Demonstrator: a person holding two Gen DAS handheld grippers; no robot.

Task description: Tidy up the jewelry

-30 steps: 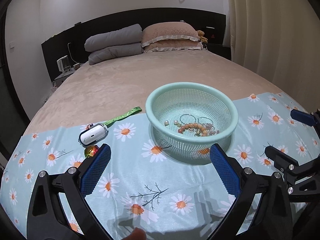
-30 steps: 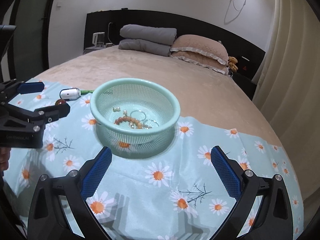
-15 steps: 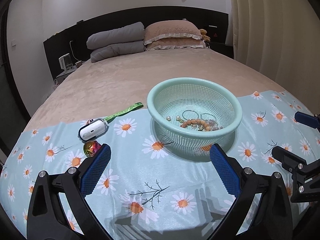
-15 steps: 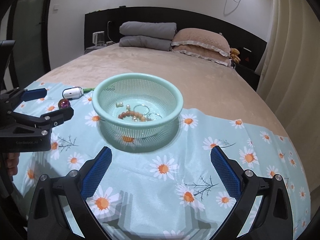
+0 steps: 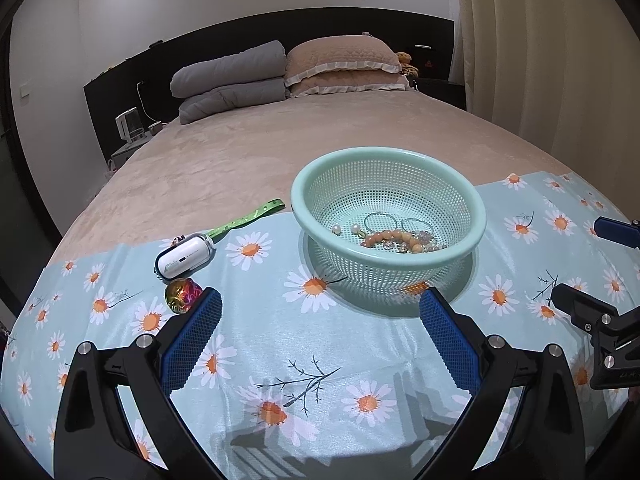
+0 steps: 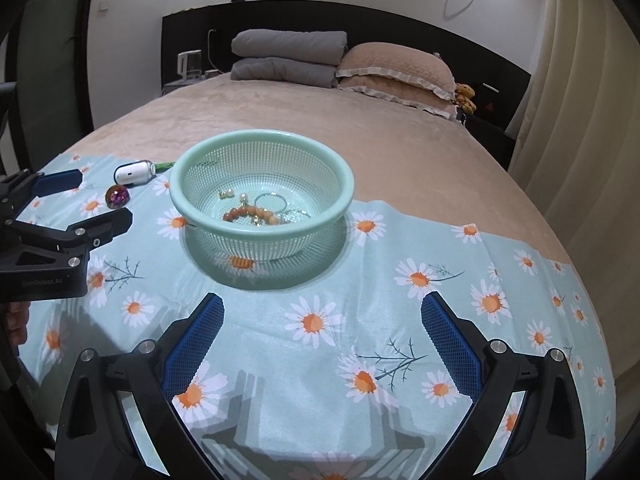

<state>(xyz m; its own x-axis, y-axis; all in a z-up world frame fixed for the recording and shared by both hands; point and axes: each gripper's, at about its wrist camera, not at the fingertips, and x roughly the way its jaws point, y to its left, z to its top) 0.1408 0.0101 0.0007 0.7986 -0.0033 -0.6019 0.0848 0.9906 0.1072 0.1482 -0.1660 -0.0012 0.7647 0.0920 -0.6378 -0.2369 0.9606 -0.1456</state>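
Both grippers have drawn back a little from the mint basket (image 5: 476, 216) over the last second, so it sits slightly farther ahead of each than before. The left gripper (image 5: 320, 334) and the right gripper (image 6: 322, 330) hover over the daisy cloth (image 6: 320, 360) with fingers spread wide and nothing between them. The jewelry, an orange bead bracelet (image 5: 390, 237), thin rings (image 5: 380, 221) and pearls (image 5: 337, 229), lies unchanged in the basket's bottom, ahead and right of the left gripper, ahead and left of the right one. The white case (image 5: 185, 255) and iridescent ball (image 5: 183, 295) lie just beyond the left gripper's left finger, the ball now nearly touching its tip.
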